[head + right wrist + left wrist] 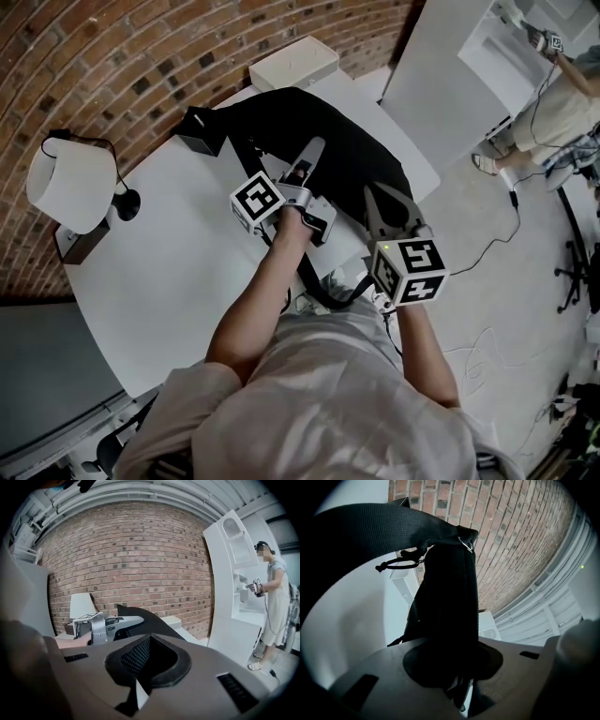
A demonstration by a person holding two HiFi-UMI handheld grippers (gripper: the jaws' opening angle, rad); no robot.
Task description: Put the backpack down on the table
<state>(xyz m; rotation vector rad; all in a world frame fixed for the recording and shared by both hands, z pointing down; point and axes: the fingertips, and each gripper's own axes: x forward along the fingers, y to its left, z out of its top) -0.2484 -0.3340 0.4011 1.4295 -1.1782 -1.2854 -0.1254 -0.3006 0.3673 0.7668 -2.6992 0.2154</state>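
Note:
The black backpack (pixel 323 127) lies on the white table (pixel 178 272), its bulk toward the far end. My left gripper (pixel 312 152) reaches over its near side and is shut on a black padded strap (pixel 450 602), which runs up between the jaws in the left gripper view. My right gripper (pixel 386 204) is at the backpack's right edge, near the table's right side. In the right gripper view its jaws are shut on black mesh fabric (pixel 138 656) of the backpack. A loop of strap (pixel 330 292) hangs off the near table edge.
A lamp with a white shade (pixel 64 183) stands at the table's left end. A small black box (pixel 199 131) and a white box (pixel 293 61) sit near the brick wall. A white cabinet (pixel 450 75) stands to the right, with a person (pixel 562 108) and floor cables beyond.

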